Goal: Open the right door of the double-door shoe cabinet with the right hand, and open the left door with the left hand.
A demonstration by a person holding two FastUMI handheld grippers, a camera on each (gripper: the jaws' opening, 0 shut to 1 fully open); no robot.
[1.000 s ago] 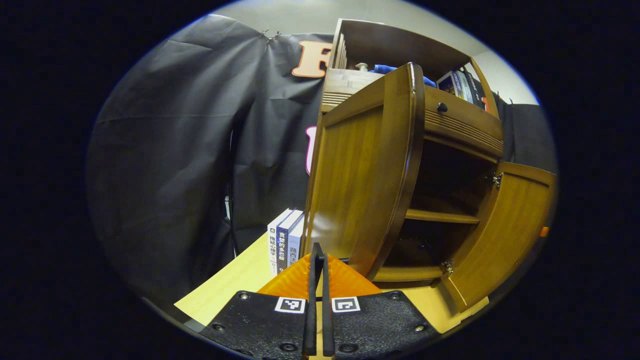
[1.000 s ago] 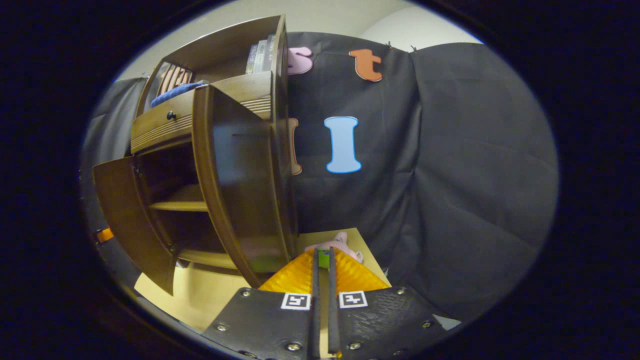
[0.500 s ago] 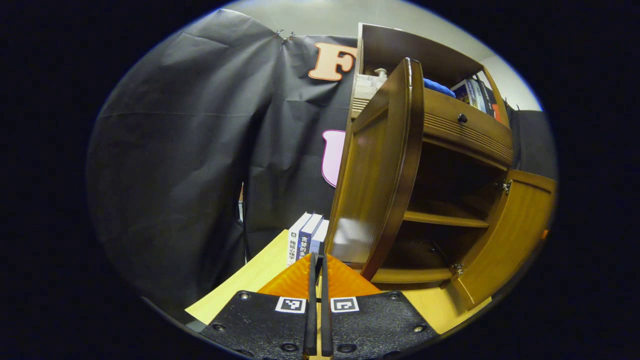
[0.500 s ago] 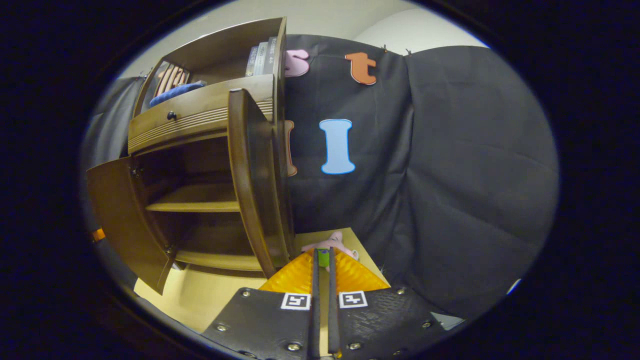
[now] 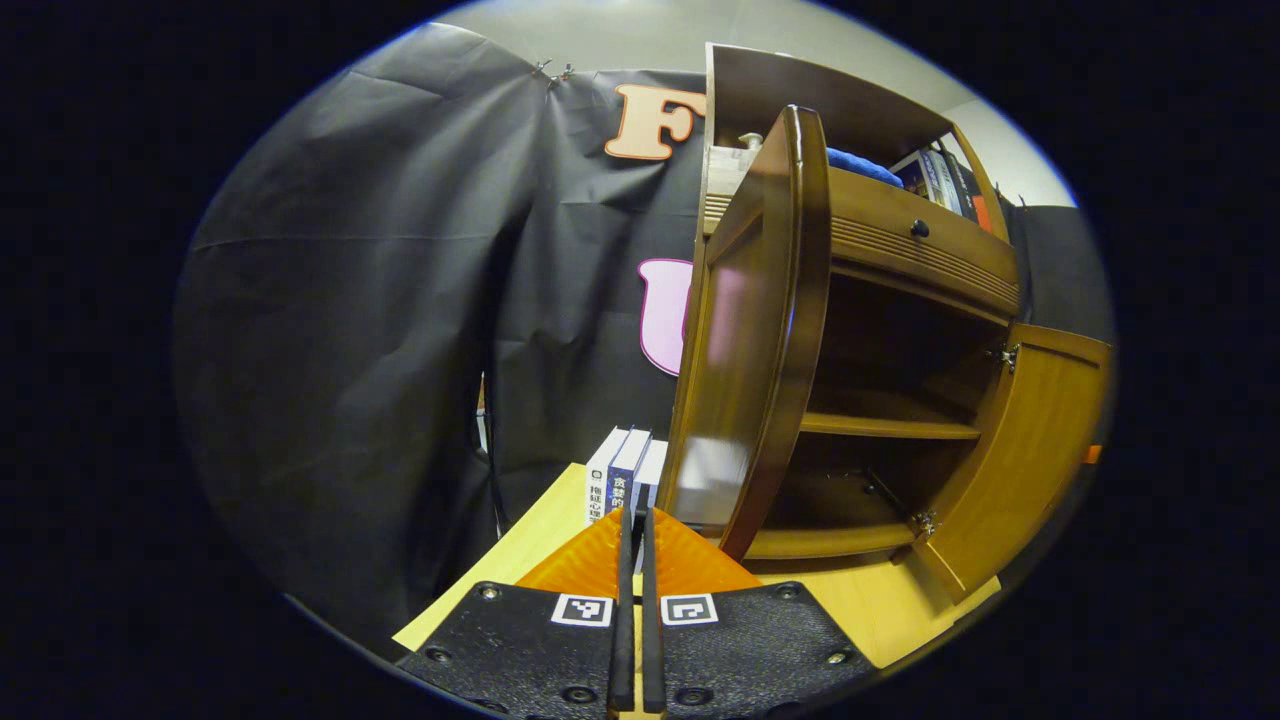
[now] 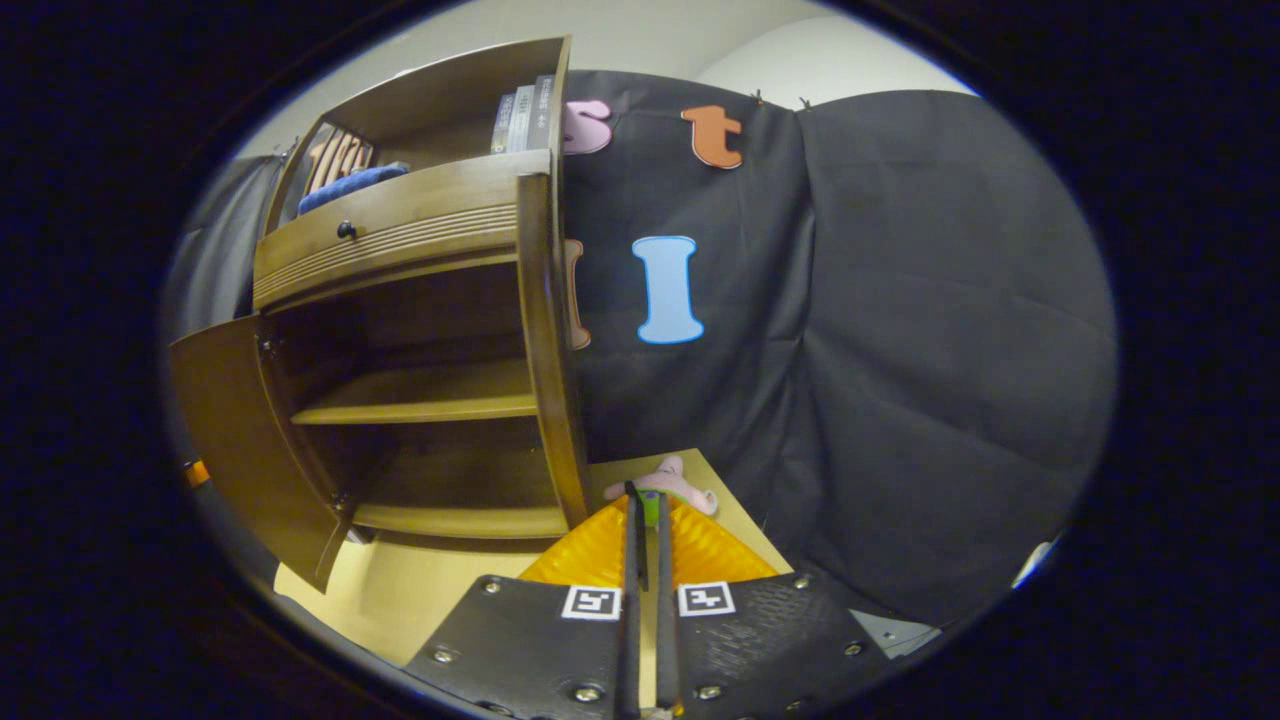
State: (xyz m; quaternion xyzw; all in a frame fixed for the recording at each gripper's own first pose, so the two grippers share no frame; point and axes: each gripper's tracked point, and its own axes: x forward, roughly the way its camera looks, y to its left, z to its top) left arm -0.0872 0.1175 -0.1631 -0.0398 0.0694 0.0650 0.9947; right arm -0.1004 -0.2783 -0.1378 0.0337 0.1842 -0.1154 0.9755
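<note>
left door (image 5: 750, 330) open | right door (image 6: 545, 340) open (edge-on) | both tongs closed, gripping nothing

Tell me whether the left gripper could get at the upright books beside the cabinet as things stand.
Probably yes. The left gripper points straight at the books, which stand on the table left of the open left door. Nothing lies between them; the door's lower edge hangs close on the right. Its fingers are shut and would need opening first.

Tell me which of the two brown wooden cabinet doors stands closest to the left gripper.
The brown wooden left door, edge-on just beyond the left gripper; the right door hangs open farther off, across the cabinet's shelves.
</note>
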